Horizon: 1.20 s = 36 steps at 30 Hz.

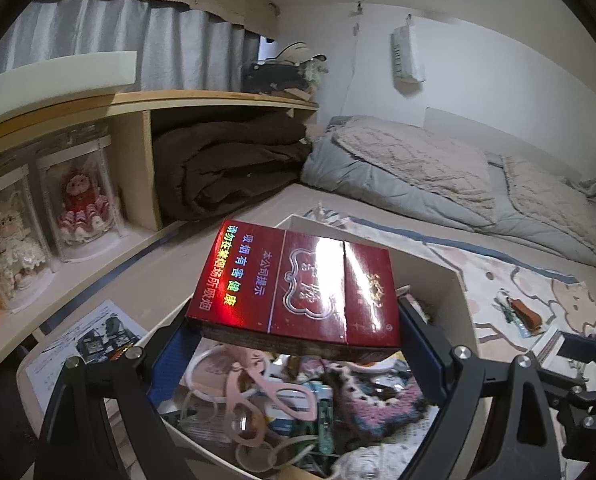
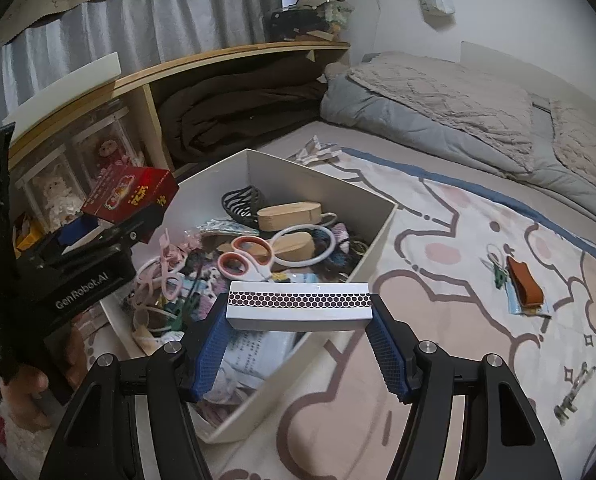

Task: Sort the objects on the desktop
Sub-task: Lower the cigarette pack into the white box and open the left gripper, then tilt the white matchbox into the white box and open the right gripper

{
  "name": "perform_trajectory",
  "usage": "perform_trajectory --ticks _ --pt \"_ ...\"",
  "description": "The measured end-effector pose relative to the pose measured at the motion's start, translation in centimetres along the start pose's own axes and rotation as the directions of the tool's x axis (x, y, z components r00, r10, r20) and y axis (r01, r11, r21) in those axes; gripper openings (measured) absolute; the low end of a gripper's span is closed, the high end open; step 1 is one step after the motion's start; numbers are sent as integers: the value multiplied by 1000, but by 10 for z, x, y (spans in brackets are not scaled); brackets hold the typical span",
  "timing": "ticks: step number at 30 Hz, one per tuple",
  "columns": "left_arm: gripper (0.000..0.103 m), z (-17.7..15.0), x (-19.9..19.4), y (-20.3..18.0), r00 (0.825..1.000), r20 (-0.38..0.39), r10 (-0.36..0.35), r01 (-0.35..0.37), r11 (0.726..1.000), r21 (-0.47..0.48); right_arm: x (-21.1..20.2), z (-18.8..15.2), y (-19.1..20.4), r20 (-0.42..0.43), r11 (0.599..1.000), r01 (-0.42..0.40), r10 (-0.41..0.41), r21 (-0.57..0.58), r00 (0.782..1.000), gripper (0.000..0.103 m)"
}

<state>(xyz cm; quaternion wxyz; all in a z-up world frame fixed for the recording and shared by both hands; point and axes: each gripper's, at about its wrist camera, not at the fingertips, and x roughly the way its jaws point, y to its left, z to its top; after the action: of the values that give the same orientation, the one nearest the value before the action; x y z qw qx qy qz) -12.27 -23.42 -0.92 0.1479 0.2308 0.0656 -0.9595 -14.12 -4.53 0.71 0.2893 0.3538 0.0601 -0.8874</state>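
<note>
My left gripper (image 1: 294,332) is shut on a red cigarette pack (image 1: 298,292), held flat above the white storage box (image 1: 463,300). The right wrist view shows that same red pack (image 2: 132,194) at the left, over the box's left side. My right gripper (image 2: 298,320) is shut on a white box with a honeycomb strip (image 2: 298,306), clamped end to end between the blue pads (image 2: 212,340) above the near rim of the storage box (image 2: 317,184). Inside the storage box lie scissors (image 2: 246,258), pink glasses (image 1: 258,400), a crocheted piece (image 1: 381,400) and other small items.
A cartoon-print mat (image 2: 457,280) on the bed carries a brown leather tag (image 2: 523,282) and a small metal clip (image 2: 573,394). A grey quilt (image 2: 457,100) lies behind. A shelf with boxed dolls (image 1: 82,208) and a brown blanket (image 1: 234,168) runs along the left. A printed sheet (image 1: 86,344) lies beside the box.
</note>
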Motion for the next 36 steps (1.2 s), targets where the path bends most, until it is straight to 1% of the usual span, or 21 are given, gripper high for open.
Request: perform_trajectory --ticks 9,13,18,24,25,26,31,36 --pt "93 -6 9 10 998 -31 46 -46 999 -8 15 11 15 -8 1000 5 -5 -11 1000 66" --pt "93 -7 16 17 997 -56 46 -48 998 -28 22 10 16 -19 1000 9 -9 -2 1000 66" --pt "93 -9 21 22 994 -76 73 -75 997 -29 30 10 14 -34 1000 22 -22 10 999 66" --pt "94 -8 23 28 994 -108 34 -44 995 -88 36 12 13 -42 999 23 -22 23 999 66" --pt "96 -8 23 28 994 -110 27 -37 995 -92 37 12 14 -43 999 24 -23 22 999 66" --pt "102 -8 23 28 994 -111 20 -31 995 -92 37 12 14 -44 999 24 -23 22 999 66" --pt "103 -9 23 27 993 -115 31 -41 996 -85 40 13 17 -50 999 32 -32 8 998 66" --pt "103 -8 25 32 992 -120 32 -44 994 -100 45 14 18 -58 999 33 -33 -2 998 66"
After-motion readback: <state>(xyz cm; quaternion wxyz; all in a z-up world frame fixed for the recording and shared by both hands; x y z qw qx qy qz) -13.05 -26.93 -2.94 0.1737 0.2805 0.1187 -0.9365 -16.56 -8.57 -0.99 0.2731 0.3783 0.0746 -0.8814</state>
